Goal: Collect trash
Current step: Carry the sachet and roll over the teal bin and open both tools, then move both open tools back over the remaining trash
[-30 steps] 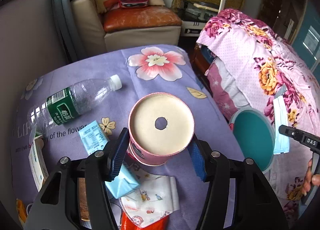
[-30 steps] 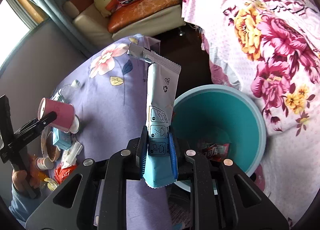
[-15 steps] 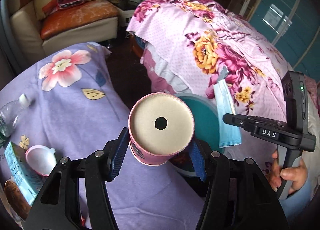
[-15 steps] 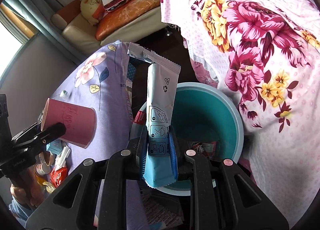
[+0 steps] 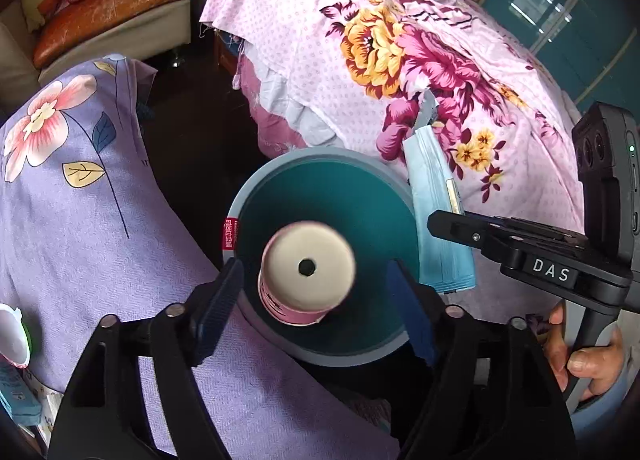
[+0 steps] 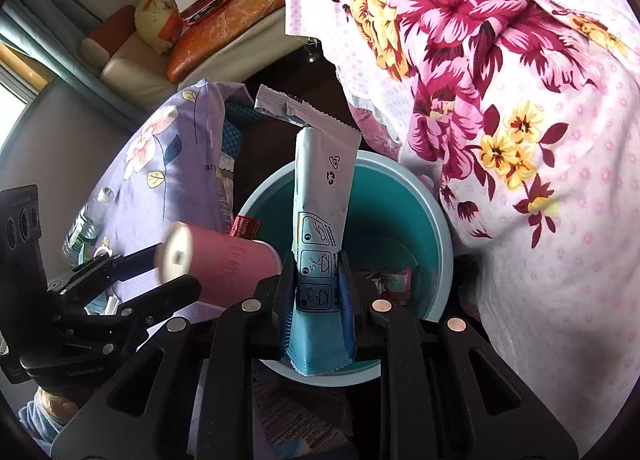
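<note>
- L gripper point(image 5: 316, 284) just let go: my jaws now wide, pink cup point(image 5: 307, 271) dropping into teal bin point(image 5: 240, 200) at 12.
- R gripper point(image 6: 317, 292) clamps blue wrapper point(image 6: 320, 196); I drop that next.

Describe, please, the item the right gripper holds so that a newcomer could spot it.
Start at the teal bin beside the floral bedspread. Over its near rim, the right gripper clamps an upright wrapper: white fading to blue, printed pictograms, unlike the round pink cup.

The desk, draped in a lilac flowered cloth point(image 6: 180, 164), carries a clear plastic bottle point(image 6: 82, 230) and seemingly other litter.
</note>
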`<state>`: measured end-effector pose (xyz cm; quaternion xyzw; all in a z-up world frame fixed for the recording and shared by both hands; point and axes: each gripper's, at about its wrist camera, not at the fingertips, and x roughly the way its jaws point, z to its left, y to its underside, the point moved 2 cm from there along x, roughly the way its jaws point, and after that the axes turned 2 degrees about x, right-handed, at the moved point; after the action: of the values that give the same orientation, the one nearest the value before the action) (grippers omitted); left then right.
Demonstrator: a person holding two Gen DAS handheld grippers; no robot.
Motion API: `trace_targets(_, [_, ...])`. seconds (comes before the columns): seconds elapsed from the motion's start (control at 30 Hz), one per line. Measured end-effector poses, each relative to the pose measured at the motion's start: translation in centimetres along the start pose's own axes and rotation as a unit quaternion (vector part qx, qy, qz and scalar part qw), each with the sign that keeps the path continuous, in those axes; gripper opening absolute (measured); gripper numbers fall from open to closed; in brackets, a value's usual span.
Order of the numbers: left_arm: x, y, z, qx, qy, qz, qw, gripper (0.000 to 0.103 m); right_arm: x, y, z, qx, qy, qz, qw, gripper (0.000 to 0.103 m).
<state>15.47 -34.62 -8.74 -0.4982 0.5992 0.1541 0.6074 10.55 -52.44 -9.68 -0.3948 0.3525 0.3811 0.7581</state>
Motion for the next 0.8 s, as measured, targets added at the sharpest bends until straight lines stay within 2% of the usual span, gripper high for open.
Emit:
trace_targets(0.2, [-0.4,0.2,0.5,-0.002,-0.010,-0.001,0.9999,0.083,0.1,0.0,-0.2,0.001,0.001,0.003,1.000,0.019])
trace_targets(0.3, [-1.0,0.8,0.9,-0.002,-0.022,-0.008,0.9997,0.091,0.3,0.1,0.0,0.002,0.002,0.006,1.000,0.019])
trace_targets(0.37, [-1.6,1.4,1.3,-0.006,-0.026,-0.011,0.9996,0.091,0.6,0.2,0.2,0.003,0.004,0.009,1.000,0.022])
trace_targets(0.43, [-2.1,2.1,1.8,-0.012,-0.026,-0.011,0.9995,0.091,0.8,0.4,0.4,0.004,0.007,0.012,1.000,0.030])
trace_targets(0.5, [-2.6,2.6,2.4,-0.018,-0.029,-0.013,0.9993,0.091,0.9,0.5,0.9,0.003,0.008,0.013,1.000,0.046])
trace_targets(0.57, [-3.1,3.2,2.9,-0.026,-0.031,-0.014,0.9991,0.091,0.8,0.6,1.4,0.003,0.006,0.011,1.000,0.059])
trace_targets(0.7, [-4.2,4.2,4.2,-0.044,-0.032,-0.017,0.9984,0.091,0.3,0.8,2.4,0.001,0.009,0.003,1.000,0.067])
trace_targets(0.8, [-5.2,5.0,5.1,-0.055,-0.034,-0.023,0.9976,0.091,-0.1,1.1,3.0,0.003,0.012,0.000,1.000,0.070])
